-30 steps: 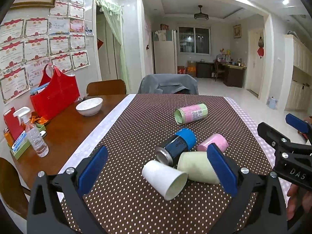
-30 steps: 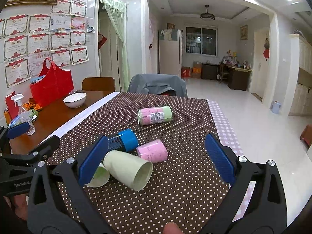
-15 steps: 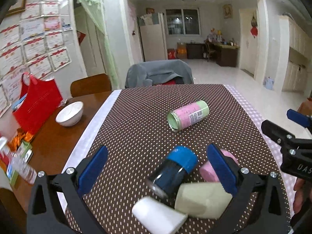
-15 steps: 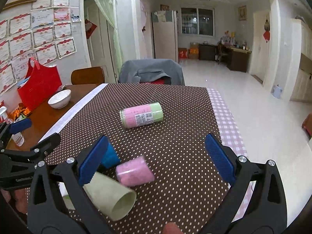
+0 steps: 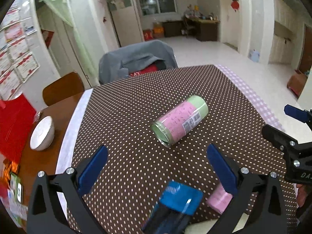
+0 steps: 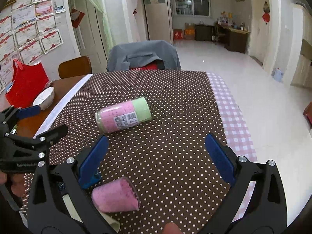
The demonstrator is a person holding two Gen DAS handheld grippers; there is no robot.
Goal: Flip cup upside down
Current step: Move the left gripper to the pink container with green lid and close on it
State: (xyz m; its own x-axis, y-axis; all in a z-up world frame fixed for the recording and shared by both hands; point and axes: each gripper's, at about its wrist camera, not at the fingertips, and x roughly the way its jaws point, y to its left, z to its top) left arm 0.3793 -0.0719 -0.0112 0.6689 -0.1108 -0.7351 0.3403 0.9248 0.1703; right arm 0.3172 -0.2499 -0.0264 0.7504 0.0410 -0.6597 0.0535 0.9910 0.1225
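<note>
Both tongs advanced; left (image 5: 157, 164), right (image 6: 156, 154) wide open, empty.

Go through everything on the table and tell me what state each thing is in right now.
Pink-and-green cup: on its side.
Pink cup: on its side.
Blue-capped bottle: lying down, cap on.
White bowl: upright.
Left tool: open, holding nothing.
Right tool: open, holding nothing.
</note>
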